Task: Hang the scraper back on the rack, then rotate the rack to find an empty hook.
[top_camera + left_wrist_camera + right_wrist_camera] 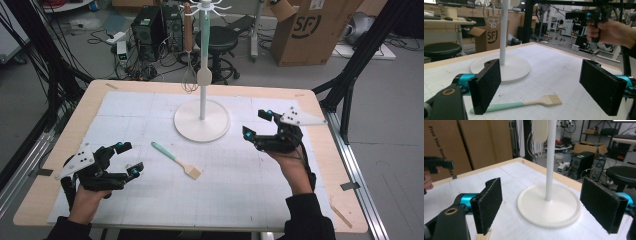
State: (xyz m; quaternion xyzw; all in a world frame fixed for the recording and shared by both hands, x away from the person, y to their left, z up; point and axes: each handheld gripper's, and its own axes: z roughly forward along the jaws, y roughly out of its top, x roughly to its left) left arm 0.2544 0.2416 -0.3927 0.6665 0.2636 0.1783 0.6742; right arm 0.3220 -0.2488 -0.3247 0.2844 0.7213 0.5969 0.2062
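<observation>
A: Brush on the mat, in front of the stand's base and a little to its left, mint handle pointing up-left, bristles toward the person. It looks like the last utensil waiting to be hung

B: And the grippers?

A: Left gripper sits left of the base, jaws spread wide with nothing between them; in the left gripper view the brush lies flat just ahead of its pads. Right gripper is just right of the base, jaws gaping wide too, empty

B: So what could go wrong?

A: Flat handle on a flat mat. If the left jaws come down tilted, I'd guess one pad nudges the handle and the brush skids or spins away. Pinch the bristle end and it may droop in the grip

B: Anything near the stand?

A: The whisk and spatula already hang beside the pole. A careless lift could knock them swinging, or bump the pole and rock the base
</observation>
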